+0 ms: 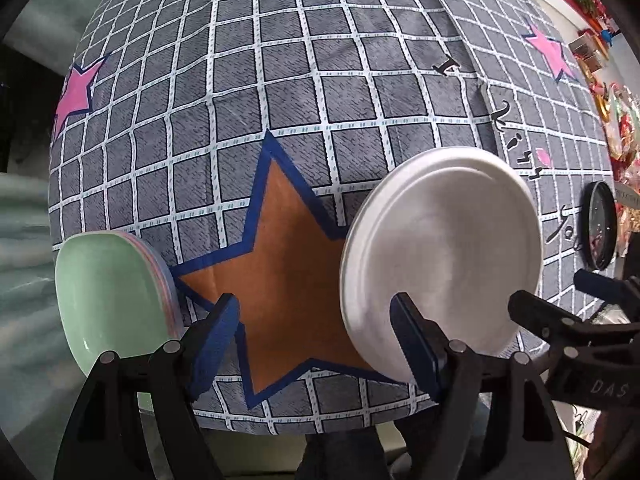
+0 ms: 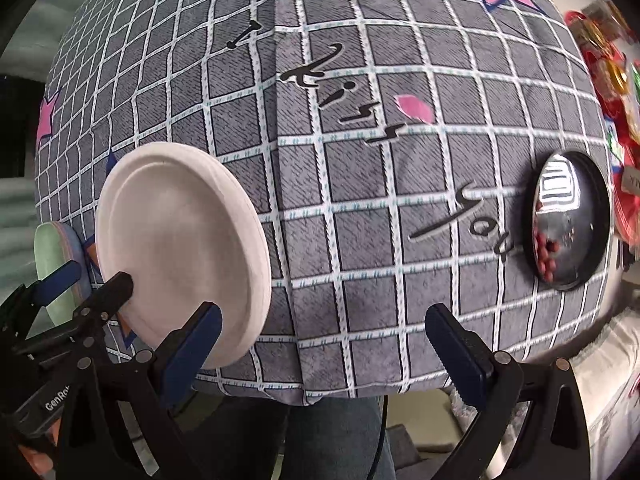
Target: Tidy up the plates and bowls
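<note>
Both the left gripper (image 1: 316, 344) and the right gripper (image 2: 324, 344) hang released above the desk (image 1: 280, 80); a white plate (image 1: 440, 264) sits centre-right, green bowls (image 1: 108, 300) lower left.

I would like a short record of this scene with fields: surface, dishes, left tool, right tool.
surface: grey checked cloth with star prints
dishes: white plate in the middle; stack topped by a green plate to its left; dark shiny dish with small red pieces to its right
left tool: left tool open, above the orange star, holding nothing
right tool: right tool open, holding nothing, beside the white plate
</note>
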